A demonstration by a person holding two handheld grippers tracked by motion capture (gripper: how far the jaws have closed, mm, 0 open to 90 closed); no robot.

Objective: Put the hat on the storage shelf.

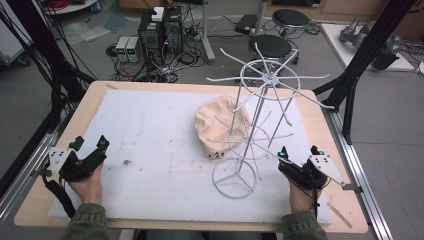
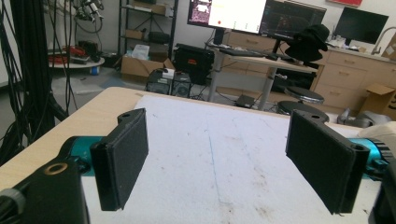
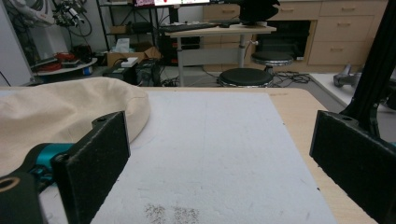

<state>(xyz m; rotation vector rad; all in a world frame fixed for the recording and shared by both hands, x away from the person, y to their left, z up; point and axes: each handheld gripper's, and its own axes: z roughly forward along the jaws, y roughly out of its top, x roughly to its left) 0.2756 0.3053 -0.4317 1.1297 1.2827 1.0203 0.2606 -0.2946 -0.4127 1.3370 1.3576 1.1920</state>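
On the table (image 1: 60,200), a white pad (image 1: 150,130) covers most of the top, and a cream-coloured cap (image 1: 216,127) lies on it a little right of the middle, toward the far edge, with a tall white wire rack (image 1: 260,120) standing just in front of and to the right of it; whether the cap touches the rack's lower prongs is hard to say from above, since the wires cross over it. The left gripper (image 1: 91,144) rests near the left edge of the pad, its jaws spread wide with nothing between them, well apart from the cap. The right gripper (image 1: 300,151) sits near the right edge close to the front corner, jaws likewise wide and empty, and its own view shows the cap (image 3: 60,112) just beyond the left jaw. The likely step is to pick the cap up and hang it on a prong of the rack. To do that well, the right gripper should probably come in low along the pad, pinch a firm fold at the cap's near rim rather than the soft crown, and lift clear of the wire arms before moving; the left one could steady the rack's ring base (image 1: 234,179) so it doesn't tip.
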